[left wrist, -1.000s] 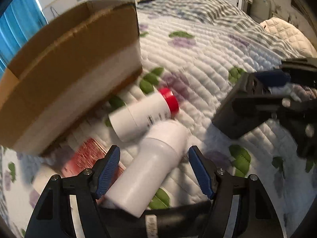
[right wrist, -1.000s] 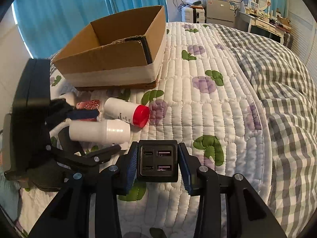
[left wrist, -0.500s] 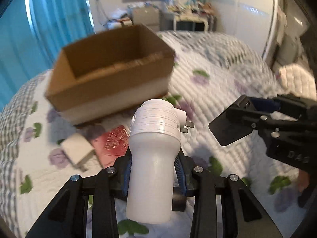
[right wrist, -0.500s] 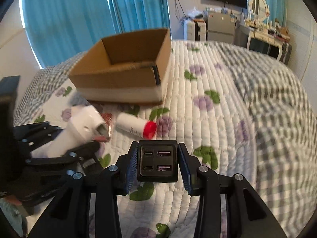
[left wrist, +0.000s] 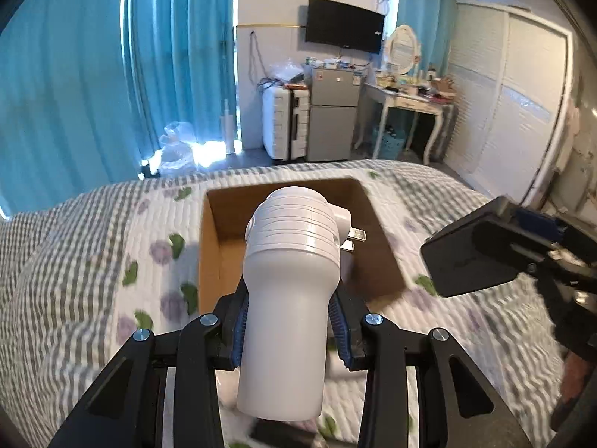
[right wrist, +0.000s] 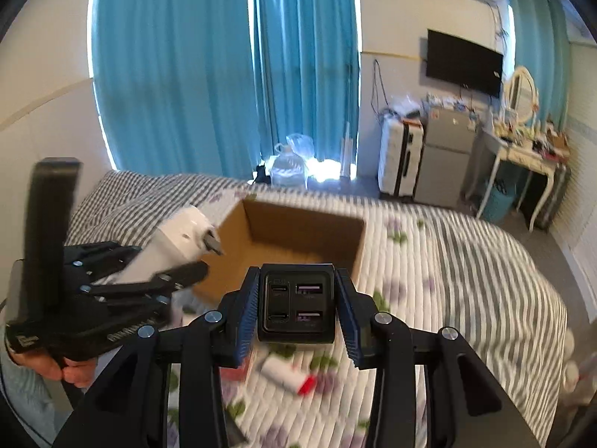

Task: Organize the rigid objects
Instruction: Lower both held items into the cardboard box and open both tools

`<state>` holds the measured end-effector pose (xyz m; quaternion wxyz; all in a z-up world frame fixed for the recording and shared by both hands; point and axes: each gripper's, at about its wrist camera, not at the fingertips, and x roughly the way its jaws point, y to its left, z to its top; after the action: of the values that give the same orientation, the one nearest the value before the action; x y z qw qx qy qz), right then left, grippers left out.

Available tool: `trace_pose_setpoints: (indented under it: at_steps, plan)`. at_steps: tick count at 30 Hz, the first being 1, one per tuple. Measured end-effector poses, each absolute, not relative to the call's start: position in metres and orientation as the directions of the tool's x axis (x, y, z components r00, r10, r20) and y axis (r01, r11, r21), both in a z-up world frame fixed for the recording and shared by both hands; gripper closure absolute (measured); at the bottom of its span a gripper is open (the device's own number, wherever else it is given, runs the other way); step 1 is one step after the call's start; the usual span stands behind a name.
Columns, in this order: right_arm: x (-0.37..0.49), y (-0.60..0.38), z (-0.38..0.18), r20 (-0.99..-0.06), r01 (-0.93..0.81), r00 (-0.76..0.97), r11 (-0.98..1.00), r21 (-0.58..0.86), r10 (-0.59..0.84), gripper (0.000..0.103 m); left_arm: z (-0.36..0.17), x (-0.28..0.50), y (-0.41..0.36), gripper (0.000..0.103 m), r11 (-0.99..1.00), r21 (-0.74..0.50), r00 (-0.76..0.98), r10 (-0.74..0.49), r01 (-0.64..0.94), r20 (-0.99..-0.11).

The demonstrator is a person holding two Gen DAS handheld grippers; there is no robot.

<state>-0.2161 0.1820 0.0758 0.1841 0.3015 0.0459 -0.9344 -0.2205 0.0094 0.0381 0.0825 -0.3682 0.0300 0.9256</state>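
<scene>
My left gripper (left wrist: 291, 326) is shut on a white cylindrical plug-in device (left wrist: 289, 298) with metal prongs, held up over the bed with the open cardboard box (left wrist: 220, 257) behind it. My right gripper (right wrist: 296, 308) is shut on a black USB charger block (right wrist: 296, 304), also raised in front of the box (right wrist: 306, 239). In the right wrist view the left gripper with the white device (right wrist: 175, 237) hangs at the left, by the box's near left corner. A white bottle with a red cap (right wrist: 287, 373) lies on the quilt below.
The box sits on a quilted bed (right wrist: 447, 261) with a checked blanket (left wrist: 56, 261) at the left. A red packet (right wrist: 233, 371) lies beside the bottle. A person's hand (right wrist: 63, 367) grips the left tool. Curtains, a suitcase, fridge and dressing table stand beyond the bed.
My left gripper shut on the white device and lifted it off the quilt. Both grippers rose and now stand higher, facing the box; the right kept hold of the charger block.
</scene>
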Motion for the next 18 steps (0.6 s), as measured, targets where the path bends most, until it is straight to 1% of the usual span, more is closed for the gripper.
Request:
trace_pose_setpoints:
  at_steps: [2, 4, 6, 9, 11, 12, 13, 14, 18]
  plan:
    - [-0.236, 0.173, 0.074, -0.578, 0.372, -0.754, -0.928, 0.016, -0.312, 0.065, 0.024, -0.243, 0.013, 0.065, -0.984, 0.044, -0.698, 0.091, -0.172, -0.711]
    - [-0.257, 0.165, 0.065, -0.586, 0.373, -0.745, -0.927, 0.028, -0.318, 0.065, 0.0, -0.27, 0.011, 0.065, -0.986, 0.045, -0.665, 0.074, -0.159, -0.743]
    - [-0.277, 0.161, 0.052, -0.598, 0.375, -0.731, -0.925, 0.051, -0.33, 0.065, -0.014, -0.283, 0.011, 0.065, -0.987, 0.043, -0.656, 0.069, -0.154, -0.752]
    - [-0.297, 0.157, 0.028, -0.622, 0.374, -0.71, -0.925, 0.065, -0.331, 0.065, -0.034, -0.295, 0.015, 0.065, -0.982, 0.081, -0.657, 0.053, -0.172, -0.752]
    - [-0.308, 0.157, 0.012, -0.638, 0.374, -0.697, -0.925, 0.065, -0.327, 0.065, -0.043, -0.297, 0.018, 0.057, -0.977, 0.089, -0.658, 0.063, -0.195, -0.75]
    - [-0.312, 0.157, 0.007, -0.643, 0.375, -0.693, -0.925, 0.064, -0.326, 0.065, -0.044, -0.296, 0.019, 0.052, -0.976, 0.09, -0.669, 0.066, -0.196, -0.74]
    - [-0.314, 0.158, 0.003, -0.645, 0.375, -0.691, -0.925, 0.066, -0.326, 0.065, -0.044, -0.295, 0.019, 0.036, -0.978, 0.09, -0.685, 0.065, -0.188, -0.726]
    - [-0.315, 0.159, -0.003, -0.648, 0.374, -0.688, -0.925, 0.071, -0.327, 0.065, -0.042, -0.294, 0.016, 0.031, -0.982, 0.09, -0.708, 0.056, -0.168, -0.704]
    - [-0.32, 0.162, -0.006, -0.65, 0.366, -0.687, -0.927, 0.079, -0.326, 0.065, -0.028, -0.29, 0.007, 0.03, -0.989, 0.038, -0.739, 0.082, -0.144, -0.669]
